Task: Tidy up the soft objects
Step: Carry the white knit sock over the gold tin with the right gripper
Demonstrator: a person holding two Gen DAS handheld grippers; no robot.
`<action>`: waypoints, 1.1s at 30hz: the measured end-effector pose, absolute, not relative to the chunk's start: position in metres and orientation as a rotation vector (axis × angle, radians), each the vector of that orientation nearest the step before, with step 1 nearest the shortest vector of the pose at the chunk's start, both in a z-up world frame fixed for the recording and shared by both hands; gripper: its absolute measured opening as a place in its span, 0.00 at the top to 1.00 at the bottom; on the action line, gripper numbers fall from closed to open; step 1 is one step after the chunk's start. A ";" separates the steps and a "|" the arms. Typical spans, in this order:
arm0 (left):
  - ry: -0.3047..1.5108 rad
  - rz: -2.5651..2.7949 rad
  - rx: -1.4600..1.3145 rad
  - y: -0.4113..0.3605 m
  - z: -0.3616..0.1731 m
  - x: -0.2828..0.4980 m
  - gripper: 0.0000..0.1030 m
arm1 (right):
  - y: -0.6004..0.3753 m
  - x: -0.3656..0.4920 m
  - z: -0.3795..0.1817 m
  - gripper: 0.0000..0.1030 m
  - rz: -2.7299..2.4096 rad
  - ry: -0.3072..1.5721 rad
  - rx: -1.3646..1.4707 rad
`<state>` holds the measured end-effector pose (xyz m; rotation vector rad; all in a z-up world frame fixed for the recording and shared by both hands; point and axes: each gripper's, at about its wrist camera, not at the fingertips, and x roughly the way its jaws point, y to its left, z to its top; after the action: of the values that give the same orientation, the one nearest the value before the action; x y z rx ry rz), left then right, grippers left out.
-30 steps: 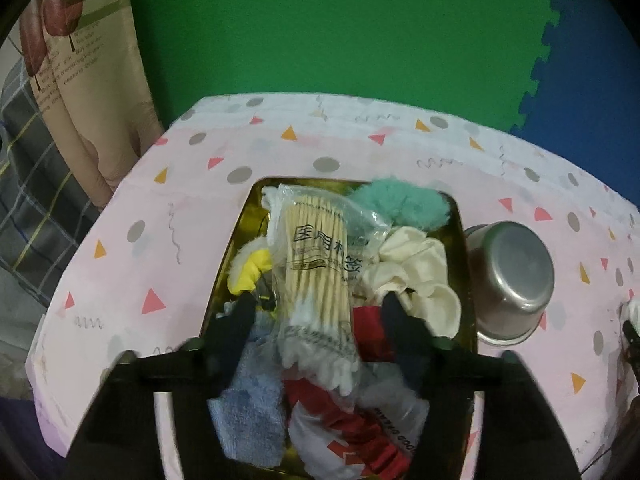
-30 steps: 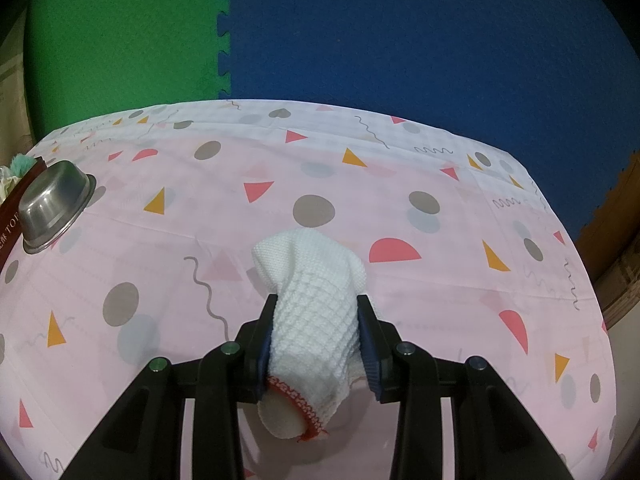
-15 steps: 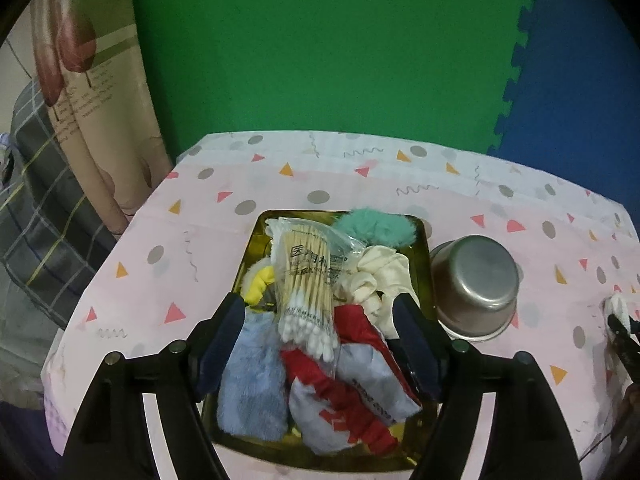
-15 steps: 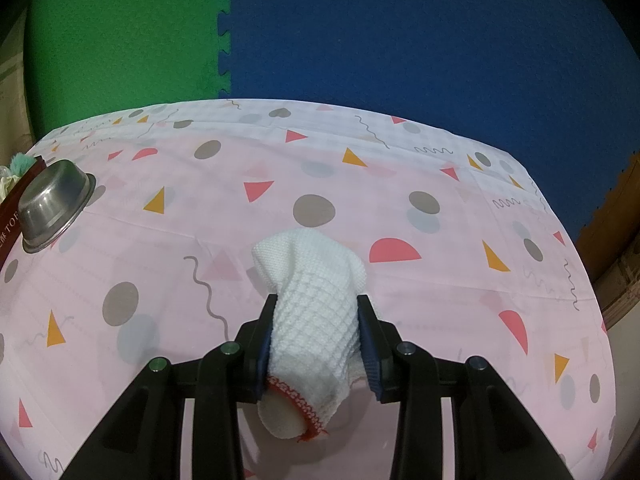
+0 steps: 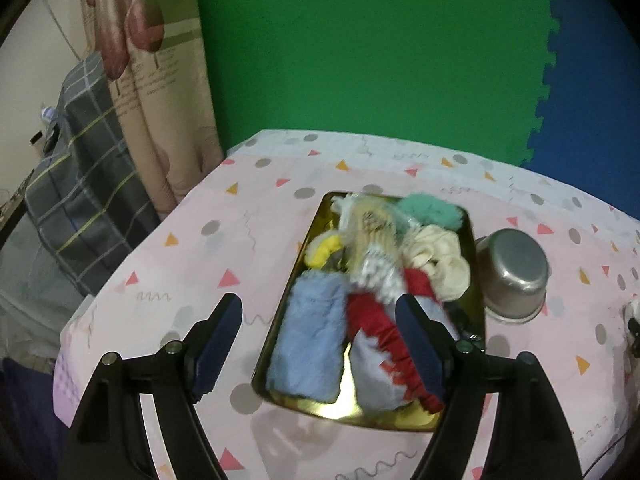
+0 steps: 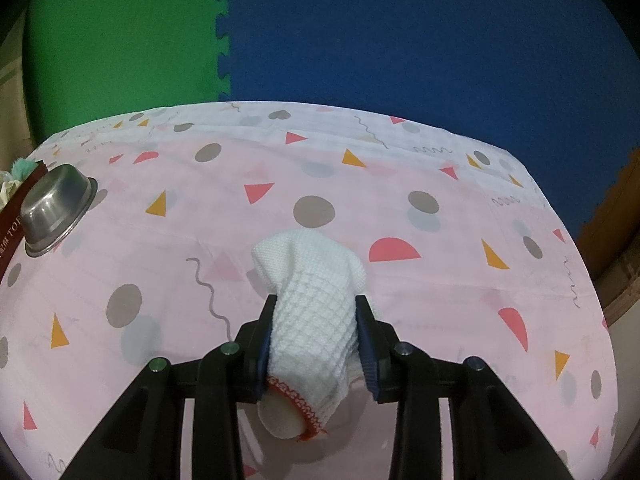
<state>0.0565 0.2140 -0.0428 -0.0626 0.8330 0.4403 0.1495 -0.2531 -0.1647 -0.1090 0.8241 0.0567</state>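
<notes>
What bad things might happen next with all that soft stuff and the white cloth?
1. The gold tray is heaped; the cotton swab bag lies loose on top and may slide off if the pile is nudged.
2. The upturned steel bowl sits right beside the tray, so the open left gripper might knock it.
3. The white knitted cloth hangs from the right gripper, jaws pinching its middle, so it might slip out.

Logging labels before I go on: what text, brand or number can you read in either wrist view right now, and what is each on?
"TOF", then cut off: pale letters on the dark red tray wall, left edge of the right wrist view.
Printed lines on the beige poster: too small to read.
Print on the cotton swab bag: motion-blurred, unreadable.
Red and white pouch: no legible text.
</notes>
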 end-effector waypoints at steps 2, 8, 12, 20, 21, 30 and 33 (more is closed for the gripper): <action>0.834 0.452 -0.072 0.218 -0.046 0.054 0.26 | -0.249 0.146 -0.162 0.70 0.052 0.818 -0.113; 0.838 0.463 -0.070 0.222 -0.046 0.052 0.25 | -0.236 0.137 -0.149 0.71 0.046 0.802 -0.106; 0.849 0.476 -0.081 0.226 -0.048 0.049 0.25 | -0.219 0.130 -0.129 0.71 0.093 0.778 -0.104; 0.853 0.494 -0.118 0.236 -0.048 0.044 0.25 | -0.152 0.121 -0.095 0.71 0.270 0.753 -0.108; 0.854 0.495 -0.120 0.237 -0.048 0.044 0.25 | -0.140 0.120 -0.092 0.71 0.298 0.754 -0.108; 0.851 0.525 -0.141 0.253 -0.046 0.038 0.25 | -0.044 0.113 -0.075 0.71 0.495 0.742 -0.143; 0.853 0.528 -0.152 0.257 -0.045 0.037 0.22 | -0.014 0.114 -0.070 0.71 0.548 0.738 -0.146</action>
<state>0.0368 0.2574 -0.0452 -0.1519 0.8529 0.5280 0.1138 -0.0143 -0.0697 -0.1458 0.7382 0.5477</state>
